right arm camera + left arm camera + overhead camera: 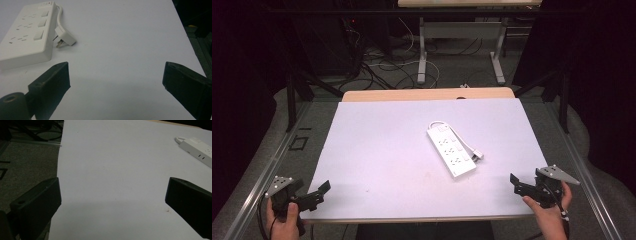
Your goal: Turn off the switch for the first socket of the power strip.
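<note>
Item 1: white power strip, three socket sets with three switches, laid flat on the white table surface, right of centre in the high view and angled from upper left to lower right. Its white cable is looped along the right side, with the plug lying just beside the strip's lower end. In the right gripper view the strip is seen at upper left, the plug resting against its side, prongs exposed.

Item 2: left gripper, held in a hand at the lower left of the high view, at the table's near edge. Jaws are spread wide; nothing is held.

Item 3: right gripper, held in a hand at lower right. Jaws are likewise wide apart and empty, well apart from the strip.
</note>
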Available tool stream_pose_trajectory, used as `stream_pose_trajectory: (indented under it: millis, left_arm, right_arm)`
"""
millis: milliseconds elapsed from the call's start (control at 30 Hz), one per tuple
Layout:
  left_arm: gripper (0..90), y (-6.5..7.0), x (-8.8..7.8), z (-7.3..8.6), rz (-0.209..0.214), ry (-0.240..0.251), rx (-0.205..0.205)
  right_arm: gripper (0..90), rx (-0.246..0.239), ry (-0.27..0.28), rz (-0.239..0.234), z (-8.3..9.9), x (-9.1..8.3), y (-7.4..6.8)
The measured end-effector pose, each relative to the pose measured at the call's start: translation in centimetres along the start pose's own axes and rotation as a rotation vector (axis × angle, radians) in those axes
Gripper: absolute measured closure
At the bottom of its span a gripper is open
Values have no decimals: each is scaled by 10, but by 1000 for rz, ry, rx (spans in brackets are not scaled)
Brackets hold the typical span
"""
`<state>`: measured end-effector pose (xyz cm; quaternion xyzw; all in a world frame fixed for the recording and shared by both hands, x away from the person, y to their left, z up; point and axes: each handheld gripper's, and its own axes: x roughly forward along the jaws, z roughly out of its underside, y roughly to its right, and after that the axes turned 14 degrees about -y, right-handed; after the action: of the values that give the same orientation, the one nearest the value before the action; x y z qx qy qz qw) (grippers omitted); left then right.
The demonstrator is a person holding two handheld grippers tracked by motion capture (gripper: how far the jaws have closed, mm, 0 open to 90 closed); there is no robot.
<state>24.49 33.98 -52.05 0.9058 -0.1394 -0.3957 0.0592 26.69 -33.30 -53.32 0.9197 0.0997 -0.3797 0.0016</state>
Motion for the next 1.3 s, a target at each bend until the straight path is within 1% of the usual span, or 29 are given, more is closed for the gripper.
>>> stream_pose_trajectory:
  millis: [33,67,100,133,167,233,267,300,333,367,400,467,567,600,733,833,867,900,967,1000,1100,1167,1233,1267,1300]
  left_arm:
    - [1,0,0,0,1,-3,3]
    - [1,1,0,1,0,-2,4]
    - [1,2,0,1,0,-7,5]
    - [1,2,-1,1,1,-7,6]
    - [1,2,-1,1,3,-4,7]
    - [1,2,-1,1,2,-4,8]
    - [1,2,-1,1,-1,-2,9]
    - [1,2,-2,2,1,-2,7]
    - [1,3,-2,2,1,-1,6]
    - [1,3,-2,2,0,0,8]
    - [1,3,-2,2,-1,0,9]
    - [1,3,-1,2,-2,1,7]
    - [1,3,-2,2,-3,1,7]
    - [1,4,-2,2,-2,3,8]
    - [1,4,-3,3,-5,-1,9]
    - [1,4,-3,3,0,-1,4]
    - [1,4,-3,3,0,-1,4]
    - [2,4,-3,3,0,-1,4]
    - [1,5,-2,3,-2,0,3]
    - [1,5,-2,3,-2,-4,5]
    - [2,6,-2,4,1,-4,3]
    - [1,6,-2,3,-1,-10,14]
    - [1,6,-2,3,-1,-10,14]
    - [1,6,-2,3,-2,-11,14]
    - [1,6,-2,3,-2,-11,14]
  right_arm:
    - [75,3,-19,3,-1,-1,-1]
    - [89,-5,-10,8,-1,0,-2]
    - [107,-7,-17,12,-2,-1,-3]
    - [125,-7,-12,11,-3,0,-4]
    - [144,-24,-20,16,-4,0,-4]
    - [148,-34,-14,14,-5,2,-7]
    - [149,-36,-29,8,-5,0,-8]
    - [151,-54,-25,12,-6,1,-8]
    - [152,-53,-18,8,-7,2,-10]
    - [155,-57,-41,5,-8,-1,-11]
    - [158,-62,-27,1,-8,1,-12]
    - [165,-68,-22,1,-10,2,-15]
    - [180,-67,-33,-2,-12,2,-18]
    - [200,-72,-51,-8,-15,2,-19]
    - [228,-74,-52,-20,-20,5,-24]
    - [256,-82,-61,-14,-24,6,-28]
    - [260,-72,-43,-15,-25,8,-30]
    - [265,-80,-69,-23,-27,6,-30]
    - [280,-92,-72,-17,-30,8,-31]
    - [284,-84,-77,-25,-31,8,-32]
    - [312,-89,-84,-39,-36,10,-34]
    - [333,-85,-86,-42,-39,10,-36]
    - [340,-95,-95,-46,-42,11,-36]
    - [344,-92,-96,-54,-44,11,-37]
    - [349,-94,-99,-52,-45,12,-37]
